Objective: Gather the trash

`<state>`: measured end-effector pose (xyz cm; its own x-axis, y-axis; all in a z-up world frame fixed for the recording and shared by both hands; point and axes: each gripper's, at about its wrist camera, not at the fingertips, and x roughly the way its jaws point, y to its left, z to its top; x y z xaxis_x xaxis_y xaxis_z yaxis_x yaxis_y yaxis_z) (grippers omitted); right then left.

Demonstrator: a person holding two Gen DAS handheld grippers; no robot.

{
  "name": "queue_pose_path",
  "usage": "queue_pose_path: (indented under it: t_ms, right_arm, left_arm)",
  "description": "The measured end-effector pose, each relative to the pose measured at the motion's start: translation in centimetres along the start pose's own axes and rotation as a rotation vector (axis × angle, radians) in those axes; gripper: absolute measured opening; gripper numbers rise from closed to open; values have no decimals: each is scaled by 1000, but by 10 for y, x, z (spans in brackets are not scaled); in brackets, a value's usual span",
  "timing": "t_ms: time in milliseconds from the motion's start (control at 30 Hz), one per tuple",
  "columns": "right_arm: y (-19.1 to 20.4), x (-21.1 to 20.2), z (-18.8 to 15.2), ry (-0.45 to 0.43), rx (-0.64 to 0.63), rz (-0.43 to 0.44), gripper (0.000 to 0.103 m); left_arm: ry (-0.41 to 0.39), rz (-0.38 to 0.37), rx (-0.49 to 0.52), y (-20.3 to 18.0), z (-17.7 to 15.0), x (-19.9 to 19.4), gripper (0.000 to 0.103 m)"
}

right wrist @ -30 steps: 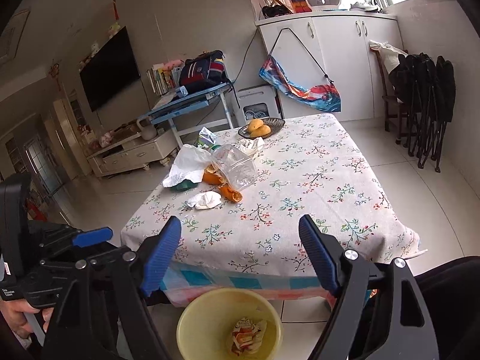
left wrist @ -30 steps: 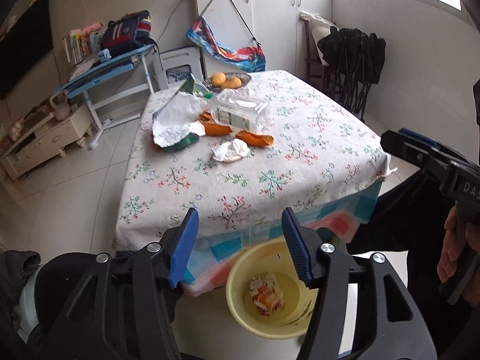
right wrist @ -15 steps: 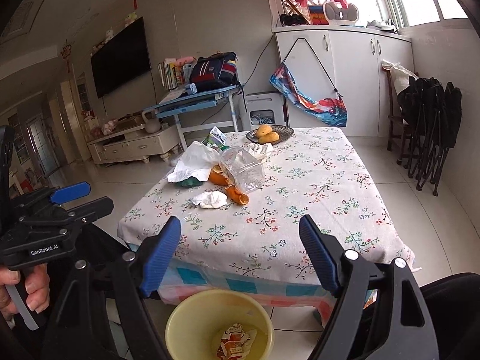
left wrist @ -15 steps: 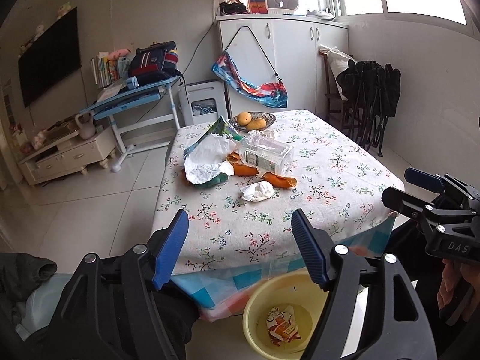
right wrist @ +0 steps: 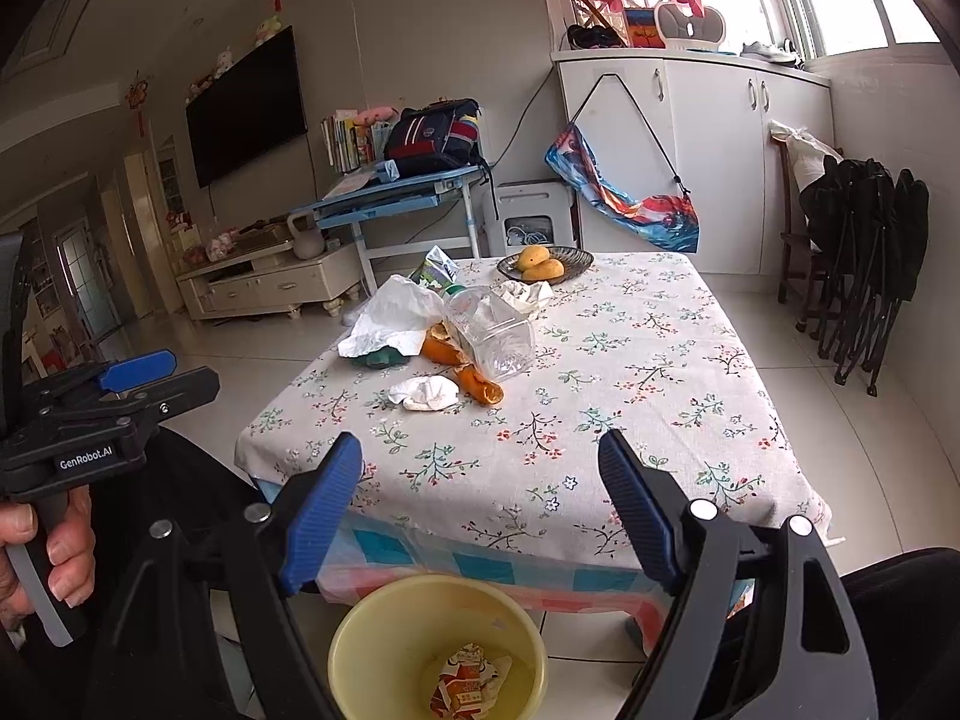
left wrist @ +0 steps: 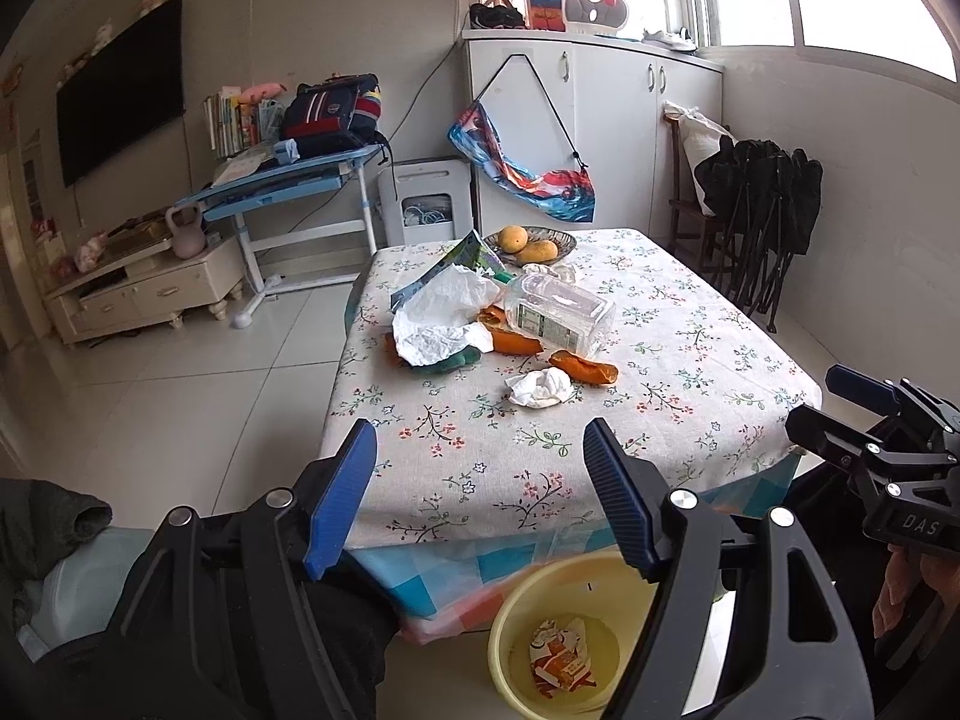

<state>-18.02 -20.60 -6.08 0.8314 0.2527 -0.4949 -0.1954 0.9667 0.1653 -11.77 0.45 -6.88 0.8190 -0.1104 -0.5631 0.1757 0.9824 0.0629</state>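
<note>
Both claws, left gripper [left wrist: 480, 480] and right gripper [right wrist: 480, 498], gape wide and empty above the yellow bin [right wrist: 384, 630].

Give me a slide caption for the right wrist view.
Open right hand-held gripper above yellow plastic bin, facing crumpled white tissue on floral-clothed table.

Both grippers, left [left wrist: 480, 492] and right [right wrist: 480, 504], are black frames with ribbed blue pads, silver screws; white "GenRobot.AI" lettering; bare-skinned hand [right wrist: 54, 546]

Yellow bin [right wrist: 384, 630] below table [right wrist: 630, 420], crumpled tissue [right wrist: 427, 393] beside orange peel [right wrist: 480, 387].
</note>
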Motion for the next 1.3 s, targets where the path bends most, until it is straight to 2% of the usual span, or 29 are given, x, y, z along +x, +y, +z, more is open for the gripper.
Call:
queue_pose_path:
  t_ms: [233,400,700,833,900,1067,1167,1200,1300]
  right_arm:
    - [1,4,0,15,10,24,78]
    - [2,21,8,64,16,48,77]
    - [8,95,31,214,-68,52,59]
    - [6,136,36,281,-107,25,53]
    - [2,154,37,309,-119,17,50]
    - [3,182,37,354,-161,15,47]
    - [5,193,35,379,-186,23,34]
    - [6,196,34,386,-193,24,24]
    - [5,194,32,397,-200,35,17]
  left_arm:
    - [3,-2,1,0,0,1,69]
    - [29,-12,-6,7,1,12,69]
    - [65,-32,-13,19,8,40,69]
    - [87,-58,-5,20,11,54,69]
    - [96,-68,1,21,12,61,73]
    - [127,-90,-6,29,16,83,74]
    - [147,-97,-27,34,19,98,74]
    - [156,-100,-32,35,20,103,74]
    - [185,-116,-34,34,23,123,75]
